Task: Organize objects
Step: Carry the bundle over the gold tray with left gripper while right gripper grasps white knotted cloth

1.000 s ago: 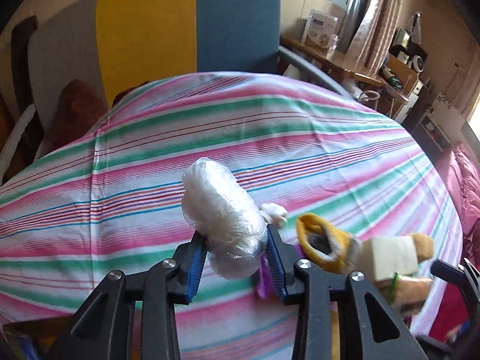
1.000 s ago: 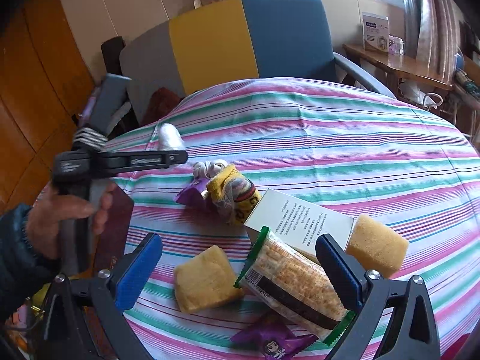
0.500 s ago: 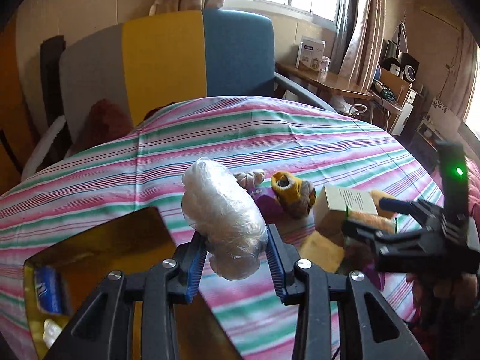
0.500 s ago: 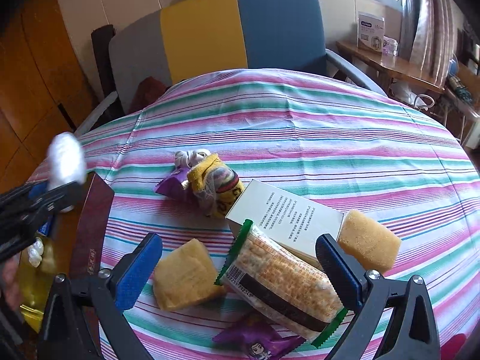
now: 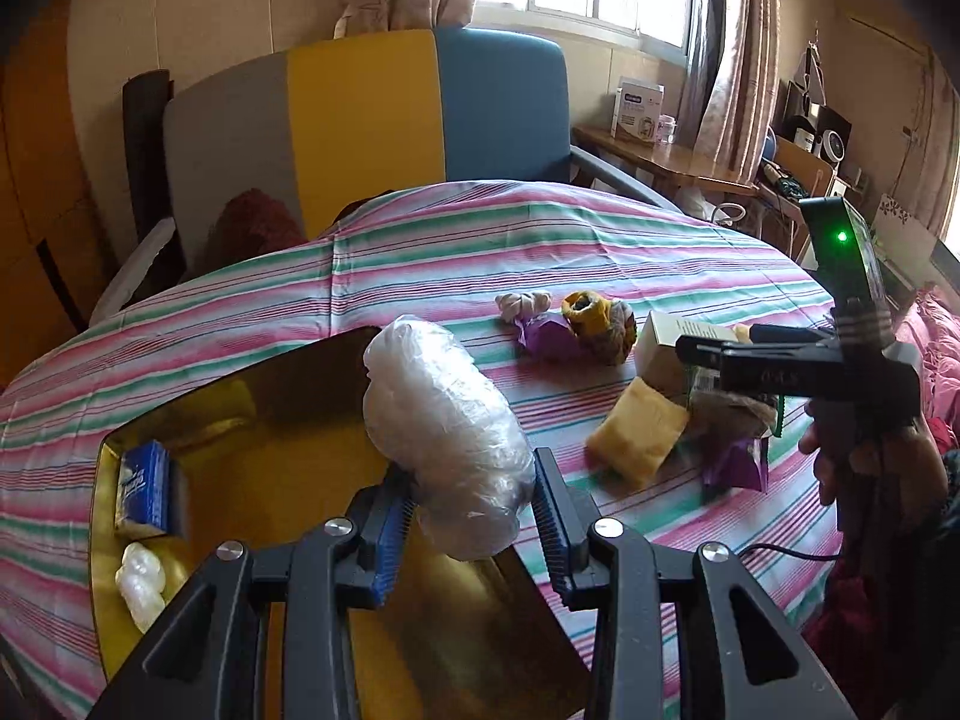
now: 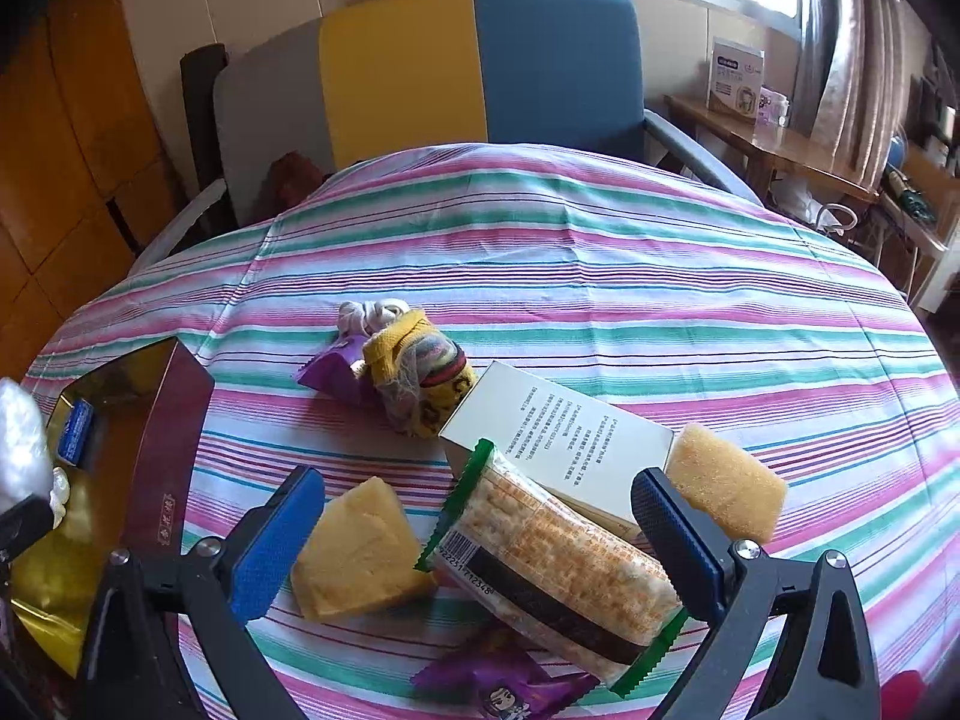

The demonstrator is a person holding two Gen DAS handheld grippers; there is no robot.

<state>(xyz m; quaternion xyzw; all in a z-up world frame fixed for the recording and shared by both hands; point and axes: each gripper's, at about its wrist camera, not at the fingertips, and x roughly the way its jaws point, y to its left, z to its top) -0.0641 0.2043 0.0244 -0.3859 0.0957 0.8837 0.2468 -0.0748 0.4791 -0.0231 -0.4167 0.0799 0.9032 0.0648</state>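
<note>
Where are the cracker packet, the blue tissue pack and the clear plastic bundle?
cracker packet (image 6: pixel 558 564), right wrist view, middle of wrapper.
blue tissue pack (image 5: pixel 144 489), left wrist view, front face.
clear plastic bundle (image 5: pixel 441 420), left wrist view, middle of wrap.

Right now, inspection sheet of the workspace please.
Surface: round table under striped cloth.
Job's things: plastic-wrapped bundle; gold-lined box holding a blue packet; cracker pack, white carton, sponges, sock ball, purple wrappers.
Clutter: nothing seen.
Grippers: left gripper shut on the bundle over the box; right gripper open above the cracker pack.
Cables: black lead by the right hand.
Surroundings: armchair, window, side desk.
</note>
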